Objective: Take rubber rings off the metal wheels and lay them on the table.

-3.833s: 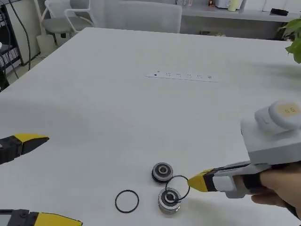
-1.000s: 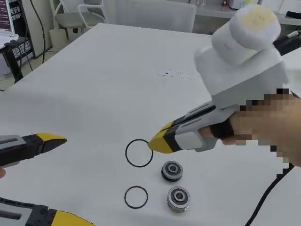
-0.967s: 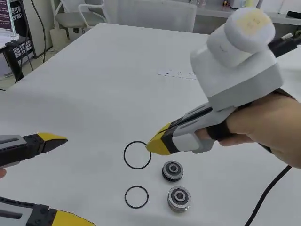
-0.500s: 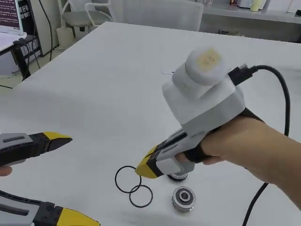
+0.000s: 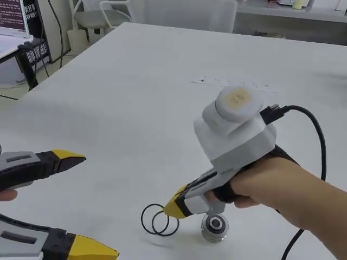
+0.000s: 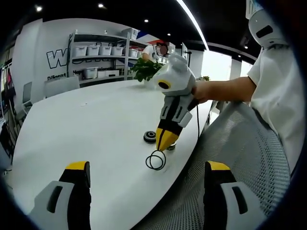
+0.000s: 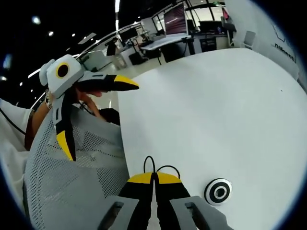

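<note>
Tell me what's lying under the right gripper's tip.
Two black rubber rings overlap on the table beneath the shut tip of the right gripper. The tip covers where they meet it, so a grip can't be confirmed.

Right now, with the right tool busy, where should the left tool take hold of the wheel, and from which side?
Grip the wheel across its outer rim, coming down from above. It lies flat, hub up, so the round rim offers two opposite sides for the open left tool. It is probably best to keep to the side away from the right tool, which is shut on a ring close beside the wheel.
</note>
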